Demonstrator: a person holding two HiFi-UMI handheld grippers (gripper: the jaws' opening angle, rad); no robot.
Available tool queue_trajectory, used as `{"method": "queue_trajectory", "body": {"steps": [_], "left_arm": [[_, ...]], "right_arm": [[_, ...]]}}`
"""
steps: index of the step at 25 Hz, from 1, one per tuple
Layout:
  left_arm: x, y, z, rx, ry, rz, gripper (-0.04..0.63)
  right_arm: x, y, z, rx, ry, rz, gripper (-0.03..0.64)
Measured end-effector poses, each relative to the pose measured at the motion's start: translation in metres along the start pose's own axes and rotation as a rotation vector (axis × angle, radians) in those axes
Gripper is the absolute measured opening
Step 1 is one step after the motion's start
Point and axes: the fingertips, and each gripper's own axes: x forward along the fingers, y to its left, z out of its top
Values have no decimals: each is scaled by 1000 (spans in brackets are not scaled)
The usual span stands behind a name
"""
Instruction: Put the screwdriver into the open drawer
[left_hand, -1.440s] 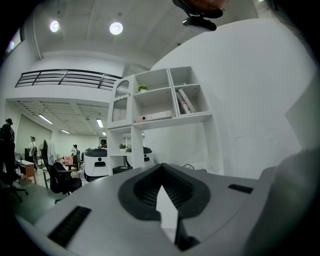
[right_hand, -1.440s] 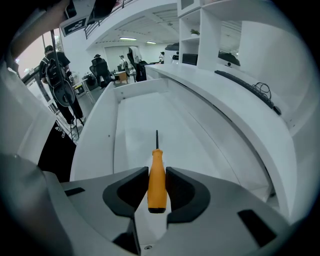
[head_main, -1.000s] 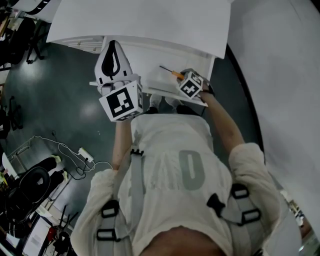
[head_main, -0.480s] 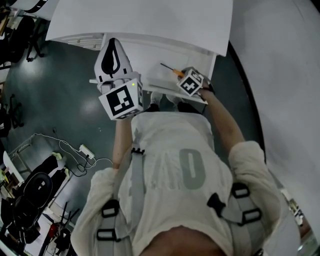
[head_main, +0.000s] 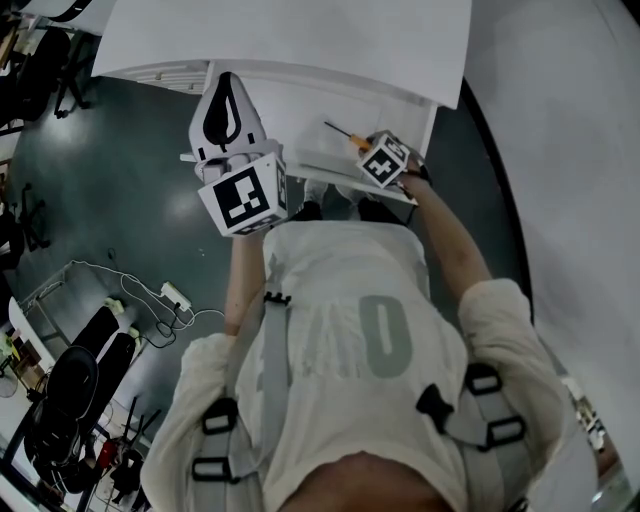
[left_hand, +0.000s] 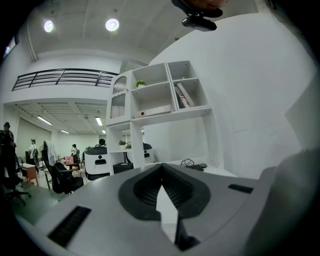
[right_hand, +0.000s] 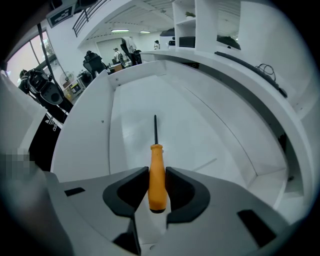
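My right gripper (right_hand: 157, 172) is shut on the orange handle of the screwdriver (right_hand: 157, 165). Its thin dark shaft (right_hand: 155, 129) points steeply down toward the bare white floor of the open drawer (right_hand: 200, 135). In the head view the right gripper (head_main: 372, 150) hangs over the drawer (head_main: 300, 125), and the screwdriver (head_main: 345, 137) sticks out of it above the drawer's inside. My left gripper (head_main: 226, 118) is raised at the left of the drawer, over the floor and apart from it. It points level, and its jaws (left_hand: 161, 172) meet at the tips with nothing between them.
A white desk top (head_main: 290, 40) lies above the drawer, with a curved white wall (head_main: 560, 150) to the right. A power strip (head_main: 172, 296) with cables and chairs (head_main: 70, 380) are on the dark floor at left. The left gripper view faces a white shelf unit (left_hand: 160, 95).
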Motion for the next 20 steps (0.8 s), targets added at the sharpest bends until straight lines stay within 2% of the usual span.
{"method": "queue_trajectory", "body": {"steps": [7,12,17,20], "left_arm": [[3,-1,-5,2,0,-13,6],[1,-2,-5,11,-1,-12,6],[-2,-7,8,-27,-30,5,6],[-17,-16,9,1,-13,0,6]], "right_arm": [[4,0,0,0,22,-8,103],[5,1,-1,2,36,36,106],[1,3,-6,3,41,54,120],[-9,9,-21,12,23,53,141]]}}
